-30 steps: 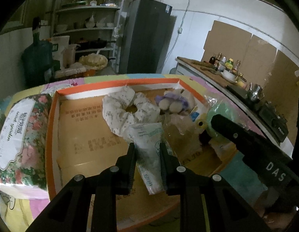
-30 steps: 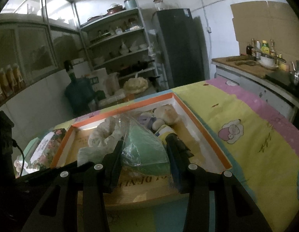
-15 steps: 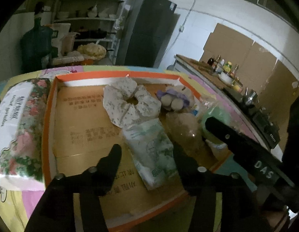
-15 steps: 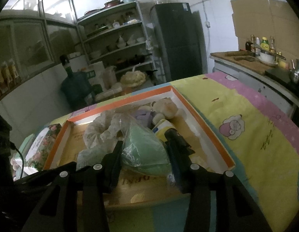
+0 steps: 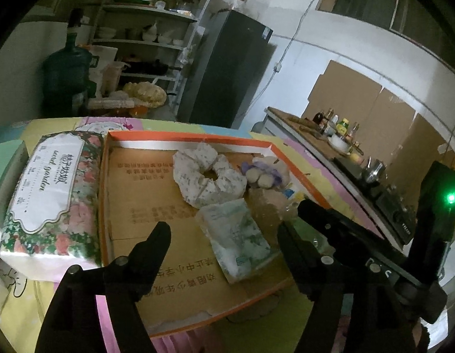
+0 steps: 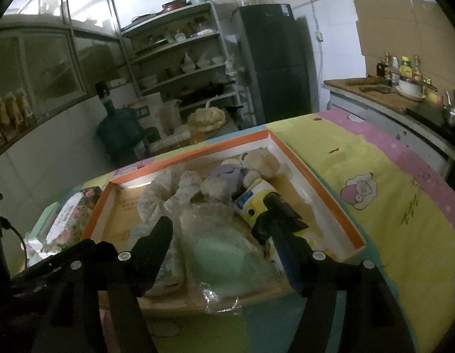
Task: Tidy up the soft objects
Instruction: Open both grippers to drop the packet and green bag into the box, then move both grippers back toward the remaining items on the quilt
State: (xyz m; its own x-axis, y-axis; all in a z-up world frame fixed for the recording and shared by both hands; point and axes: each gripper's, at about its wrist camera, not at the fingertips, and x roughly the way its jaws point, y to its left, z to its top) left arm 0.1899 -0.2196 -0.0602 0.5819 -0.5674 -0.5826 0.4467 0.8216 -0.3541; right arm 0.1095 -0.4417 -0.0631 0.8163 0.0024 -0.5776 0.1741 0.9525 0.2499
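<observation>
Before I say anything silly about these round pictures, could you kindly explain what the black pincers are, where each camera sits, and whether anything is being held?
There is no robot: a person holds a two-finger gripper in each hand, and a fisheye camera on each looks forward along its fingers. That is why black prongs fill the bottom of each picture.

In the left wrist view, the left gripper has just been opening; its jaws stand wide, and the pale green tissue pack lies loose between them in the orange-rimmed box. In the right wrist view, the right gripper has also just been opening, and the green item in clear plastic sits between its jaws, apparently released.

The box also holds a white ring-shaped cushion and a plush toy. A floral tissue package lies beside it on the colourful cloth.
</observation>
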